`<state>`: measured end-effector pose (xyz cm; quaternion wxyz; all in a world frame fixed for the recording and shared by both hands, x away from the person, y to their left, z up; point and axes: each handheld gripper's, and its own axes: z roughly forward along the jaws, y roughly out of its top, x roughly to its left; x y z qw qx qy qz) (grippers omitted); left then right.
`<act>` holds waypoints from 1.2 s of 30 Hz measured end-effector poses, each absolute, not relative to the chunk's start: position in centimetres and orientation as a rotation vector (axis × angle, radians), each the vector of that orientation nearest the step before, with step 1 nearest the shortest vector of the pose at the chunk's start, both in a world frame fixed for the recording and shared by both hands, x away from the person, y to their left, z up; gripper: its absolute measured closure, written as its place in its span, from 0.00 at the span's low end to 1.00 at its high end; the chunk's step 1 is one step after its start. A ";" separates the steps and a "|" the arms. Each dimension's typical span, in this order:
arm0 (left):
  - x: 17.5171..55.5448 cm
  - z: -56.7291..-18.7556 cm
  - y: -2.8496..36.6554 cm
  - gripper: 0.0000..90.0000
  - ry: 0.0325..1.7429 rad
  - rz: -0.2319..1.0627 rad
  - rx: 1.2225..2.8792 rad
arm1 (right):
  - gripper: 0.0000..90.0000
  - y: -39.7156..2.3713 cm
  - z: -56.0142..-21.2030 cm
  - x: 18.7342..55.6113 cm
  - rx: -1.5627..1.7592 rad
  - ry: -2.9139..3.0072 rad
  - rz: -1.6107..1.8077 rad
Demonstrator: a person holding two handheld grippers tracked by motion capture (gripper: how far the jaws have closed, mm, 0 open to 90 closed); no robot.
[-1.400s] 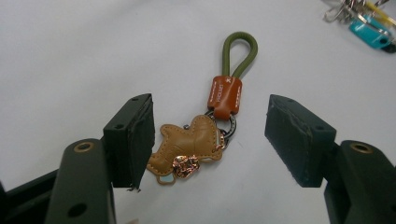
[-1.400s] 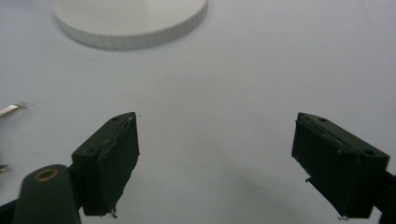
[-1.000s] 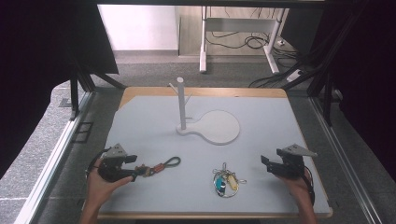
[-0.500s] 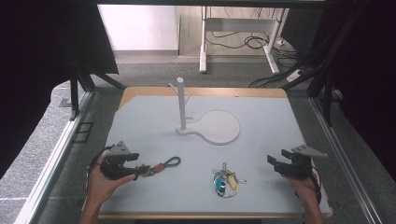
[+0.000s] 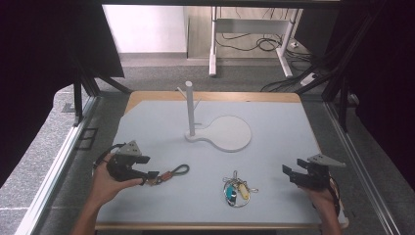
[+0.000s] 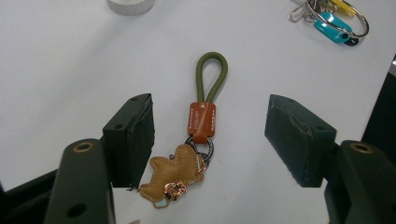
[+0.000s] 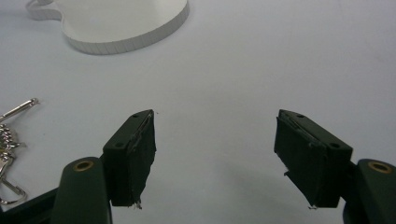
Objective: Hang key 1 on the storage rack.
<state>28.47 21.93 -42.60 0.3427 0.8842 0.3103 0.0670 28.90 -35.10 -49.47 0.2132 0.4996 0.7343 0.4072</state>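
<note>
A keychain (image 6: 198,140) with an olive cord loop, an orange leather tab and a tan leather charm lies flat on the white table. My left gripper (image 6: 210,140) is open around it, one jaw on each side, neither touching. In the high view that keychain (image 5: 171,173) lies just right of my left gripper (image 5: 149,176). A key ring (image 5: 236,190) with teal and yellow tags rests near the front centre. My right gripper (image 5: 288,174) is open at the front right, and in its own view the right gripper (image 7: 215,154) has bare table between its jaws.
A white stand (image 5: 191,108) with a round flat base (image 5: 230,132) rises at the table's middle back. The key ring (image 6: 334,16) lies beyond the keychain. Part of the key ring (image 7: 9,140) sits left of my right gripper. The table's front edge (image 5: 205,226) is close.
My right gripper has drawn back toward the front right corner of the table. My left gripper has stayed beside the keychain.
</note>
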 end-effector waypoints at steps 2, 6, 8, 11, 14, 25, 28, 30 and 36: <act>28.6 -42.4 21.8 0.38 0.795 0.163 2.305 | 0.33 -35.2 -49.5 28.8 1.389 2.044 1.127; 29.0 -42.1 21.5 0.39 0.775 0.146 2.331 | 0.33 -35.5 -49.4 28.7 1.392 2.037 1.124; 29.2 -41.9 21.2 0.40 0.771 0.135 2.340 | 0.33 -35.6 -49.3 28.6 1.399 2.030 1.119; 29.4 -41.8 21.1 0.41 0.762 0.128 2.346 | 0.33 -35.8 -49.2 28.6 1.402 2.026 1.120; 29.6 -41.7 20.9 0.42 0.751 0.115 2.354 | 0.33 -35.9 -49.3 28.5 1.410 2.023 1.115; 30.6 -42.3 19.8 0.47 0.715 0.065 2.432 | 0.33 -35.7 -49.5 28.6 1.417 2.035 1.086; 30.9 -42.3 19.3 0.48 0.693 0.055 2.469 | 0.34 -35.5 -49.5 28.6 1.410 2.044 1.077; 31.0 -42.4 19.1 0.49 0.689 0.045 2.471 | 0.34 -35.4 -49.6 28.6 1.410 2.044 1.076; 31.5 -42.9 18.5 0.52 0.680 0.018 2.516 | 0.34 -35.4 -49.7 28.6 1.419 2.050 1.067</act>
